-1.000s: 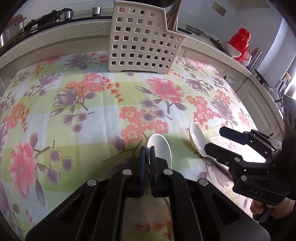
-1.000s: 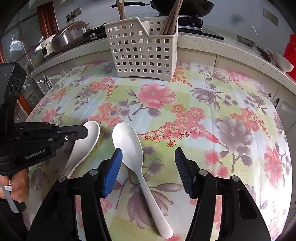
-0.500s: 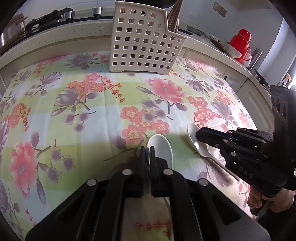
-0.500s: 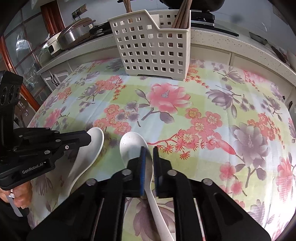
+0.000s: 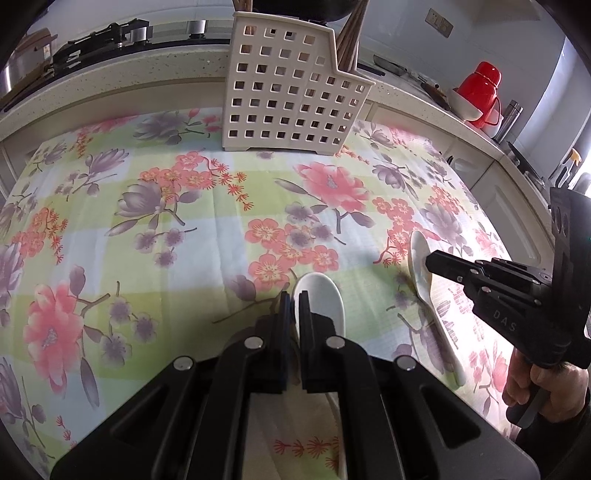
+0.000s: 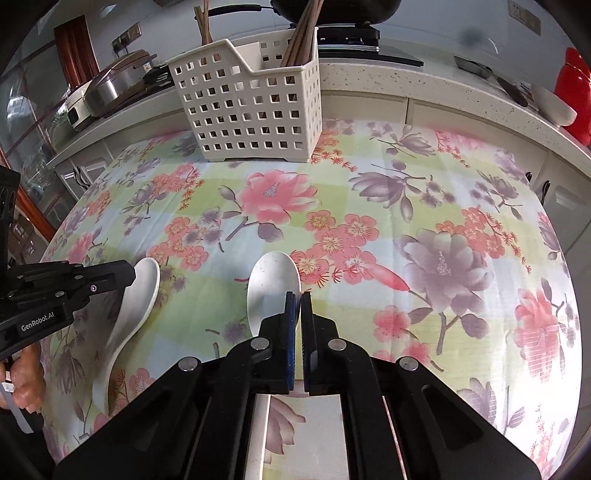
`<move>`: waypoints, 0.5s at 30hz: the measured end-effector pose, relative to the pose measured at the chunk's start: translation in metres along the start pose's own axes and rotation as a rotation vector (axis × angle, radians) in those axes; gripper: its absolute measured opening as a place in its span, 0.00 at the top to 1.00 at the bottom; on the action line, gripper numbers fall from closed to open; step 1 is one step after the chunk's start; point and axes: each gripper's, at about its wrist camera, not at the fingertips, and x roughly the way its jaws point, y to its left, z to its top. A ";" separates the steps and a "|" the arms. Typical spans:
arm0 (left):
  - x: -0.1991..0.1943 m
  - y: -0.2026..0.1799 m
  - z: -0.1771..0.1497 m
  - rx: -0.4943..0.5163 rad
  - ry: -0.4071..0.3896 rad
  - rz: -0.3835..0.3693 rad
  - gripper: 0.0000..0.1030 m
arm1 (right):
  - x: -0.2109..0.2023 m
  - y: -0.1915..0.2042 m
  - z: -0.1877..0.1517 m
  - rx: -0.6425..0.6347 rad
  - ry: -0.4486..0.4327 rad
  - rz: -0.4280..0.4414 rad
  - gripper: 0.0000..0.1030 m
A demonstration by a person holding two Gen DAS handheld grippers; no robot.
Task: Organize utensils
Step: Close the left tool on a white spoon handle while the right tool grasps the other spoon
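Observation:
My left gripper (image 5: 294, 295) is shut on a white ceramic spoon (image 5: 325, 299), whose bowl sticks out past the fingertips. My right gripper (image 6: 298, 297) is shut on a second white spoon (image 6: 271, 280), held a little above the floral cloth. Each gripper shows in the other view: the right one (image 5: 430, 258) with its spoon (image 5: 419, 258), the left one (image 6: 129, 273) with its spoon (image 6: 144, 284). A cream perforated utensil basket (image 5: 291, 96) with wooden chopsticks (image 6: 301, 33) stands at the far edge of the table, also in the right wrist view (image 6: 251, 110).
The floral tablecloth (image 5: 166, 221) covers the table. A speckled counter (image 6: 424, 81) runs behind with a stove and black pan. A red kettle (image 5: 480, 92) and white bowl stand at the right, an electric cooker (image 6: 107, 88) at the left.
My right gripper closed on the second spoon and lifted it slightly off the cloth. My left gripper stayed shut on its spoon and barely moved.

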 end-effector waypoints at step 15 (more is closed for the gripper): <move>0.002 0.001 0.000 -0.013 0.011 -0.003 0.94 | -0.001 -0.007 0.001 0.015 0.019 0.037 0.95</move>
